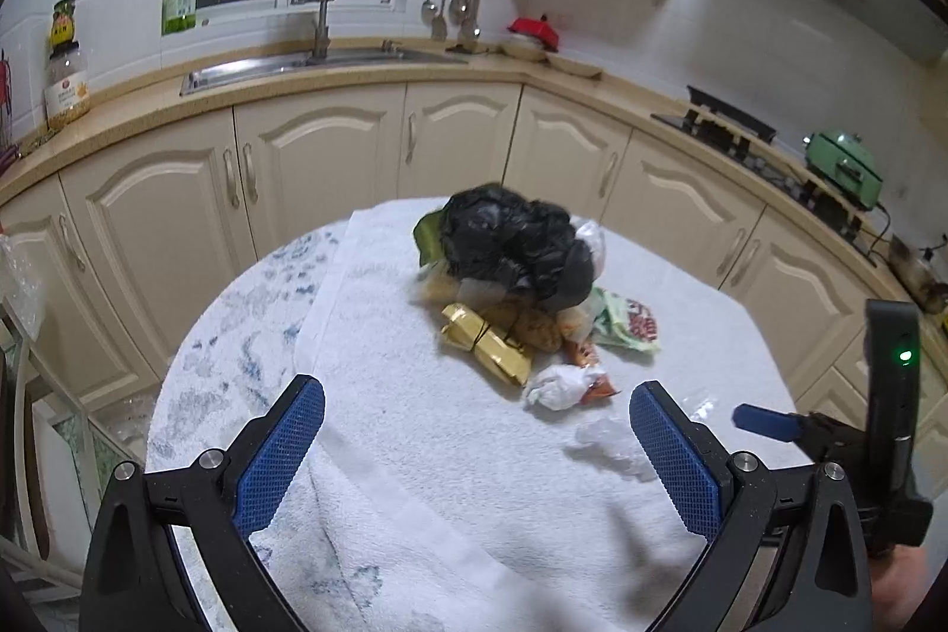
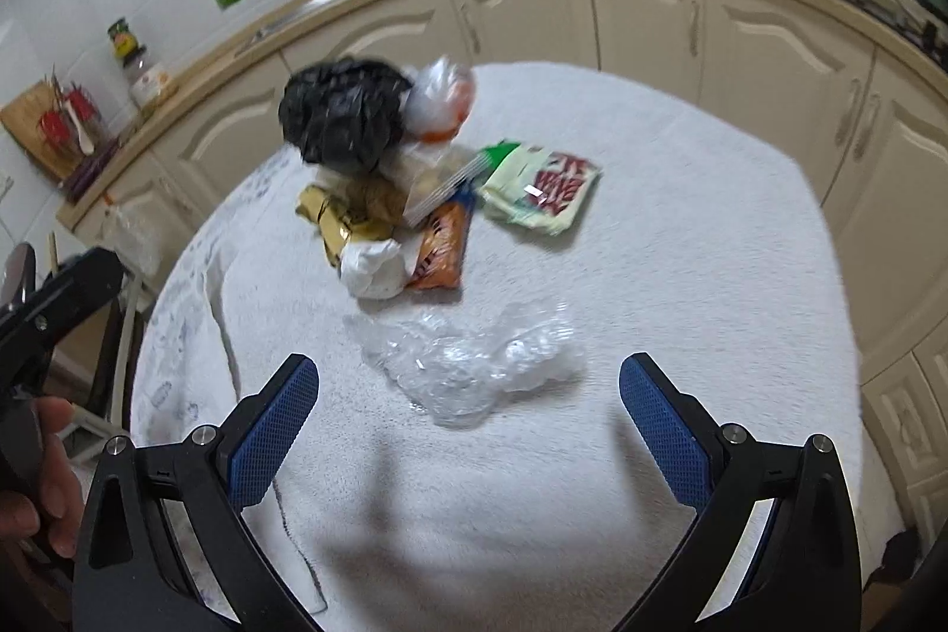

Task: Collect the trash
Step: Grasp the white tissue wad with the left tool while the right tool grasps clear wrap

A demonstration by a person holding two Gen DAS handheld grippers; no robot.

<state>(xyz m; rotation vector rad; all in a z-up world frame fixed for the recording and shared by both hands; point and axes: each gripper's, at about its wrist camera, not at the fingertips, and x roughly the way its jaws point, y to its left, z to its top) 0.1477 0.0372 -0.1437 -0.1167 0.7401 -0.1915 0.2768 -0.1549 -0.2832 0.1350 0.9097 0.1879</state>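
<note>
Both claws, the left claw (image 1: 477,445) and the right claw (image 2: 468,433), are wide and hold nothing. The trash pile (image 2: 409,182) sits far on the counter (image 2: 681,276). The near clear plastic (image 2: 468,365) is thin and could slip out.

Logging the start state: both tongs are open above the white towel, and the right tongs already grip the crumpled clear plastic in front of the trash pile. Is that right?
Not quite. The right tongs are open and empty; the crumpled clear plastic lies on the white towel ahead of them, ungripped, as the right wrist view shows. The rest holds: the left tongs are open too, and the plastic sits in front of the trash pile.
</note>
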